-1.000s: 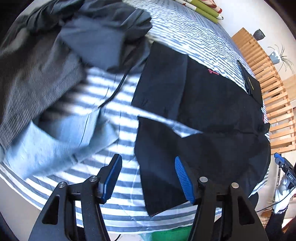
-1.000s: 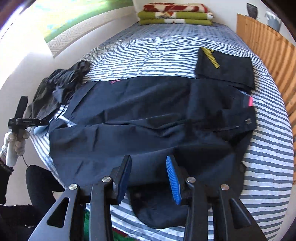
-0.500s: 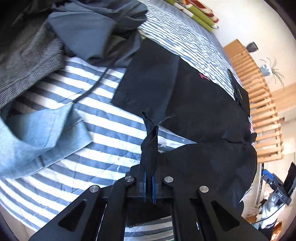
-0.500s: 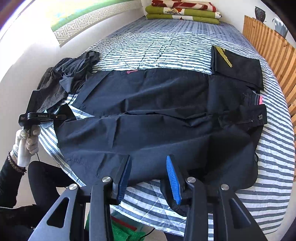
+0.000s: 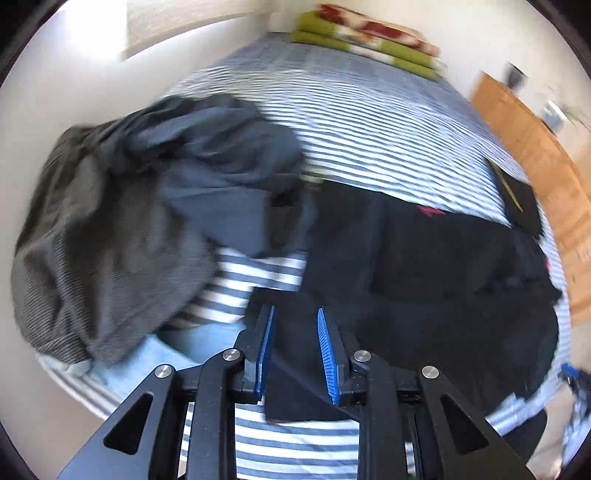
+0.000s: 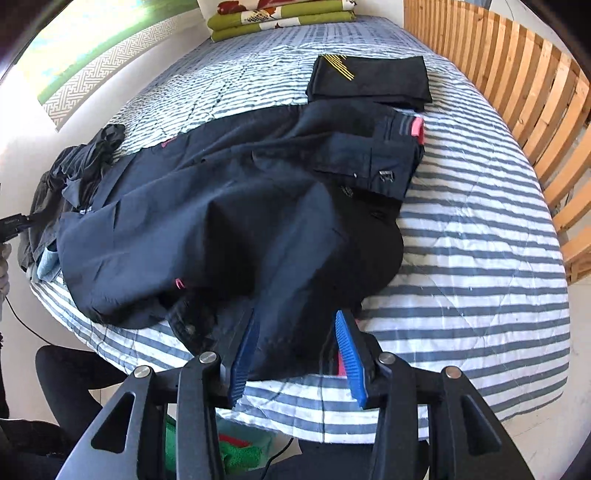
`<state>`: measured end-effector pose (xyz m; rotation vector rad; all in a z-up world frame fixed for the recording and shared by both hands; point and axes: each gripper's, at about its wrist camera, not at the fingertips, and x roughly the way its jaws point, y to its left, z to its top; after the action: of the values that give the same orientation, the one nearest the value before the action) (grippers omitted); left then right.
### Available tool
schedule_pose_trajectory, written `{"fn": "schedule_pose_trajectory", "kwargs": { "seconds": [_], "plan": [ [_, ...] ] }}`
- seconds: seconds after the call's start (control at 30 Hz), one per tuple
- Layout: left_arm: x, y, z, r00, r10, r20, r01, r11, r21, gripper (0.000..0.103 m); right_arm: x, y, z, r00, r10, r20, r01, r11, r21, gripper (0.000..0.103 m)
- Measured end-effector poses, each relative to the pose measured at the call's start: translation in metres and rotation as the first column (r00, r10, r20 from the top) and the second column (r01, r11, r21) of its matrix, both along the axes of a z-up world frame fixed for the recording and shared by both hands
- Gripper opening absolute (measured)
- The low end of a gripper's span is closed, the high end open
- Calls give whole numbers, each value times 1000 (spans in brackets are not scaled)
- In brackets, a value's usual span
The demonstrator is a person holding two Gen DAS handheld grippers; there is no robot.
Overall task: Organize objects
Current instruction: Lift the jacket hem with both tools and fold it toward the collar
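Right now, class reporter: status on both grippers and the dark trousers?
Left gripper open, jaws just opening, above trouser hem. Right gripper holds dark trousers, fabric lifted. Crumpled clothes pile lies beside them.

A pair of trousers [image 6: 229, 221] lies spread across the near part of the bed [image 6: 480, 266]. A folded garment [image 6: 373, 79] sits behind it, upper centre of the frame. A heap of clothes [image 5: 147, 206] lies at the left. Folded blankets [image 6: 280, 14] rest at the far end.
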<state>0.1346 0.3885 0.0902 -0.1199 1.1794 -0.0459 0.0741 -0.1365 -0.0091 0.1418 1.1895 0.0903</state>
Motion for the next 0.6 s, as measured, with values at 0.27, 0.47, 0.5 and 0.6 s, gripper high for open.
{"fn": "schedule_pose_trajectory", "kwargs": {
  "seconds": [0.27,0.47,0.5,0.6],
  "plan": [
    [-67,-218,-55,803,-575,-159,531,810,-248,54,-13,5,-43,996,44,-82,-44,999,-3,50],
    [-64,-283,-97,738,-636,-224,632,768,-100,65,-16,35,-53,986,148,-77,-150,988,-24,51],
    [-62,-286,-102,740,-629,-238,629,773,-89,50,-19,45,-51,981,182,-71,-185,982,-46,51],
    [-38,-280,-117,756,-586,-290,566,809,-158,22,-31,71,-44,959,278,-46,-281,956,-80,52]
  ]
}}
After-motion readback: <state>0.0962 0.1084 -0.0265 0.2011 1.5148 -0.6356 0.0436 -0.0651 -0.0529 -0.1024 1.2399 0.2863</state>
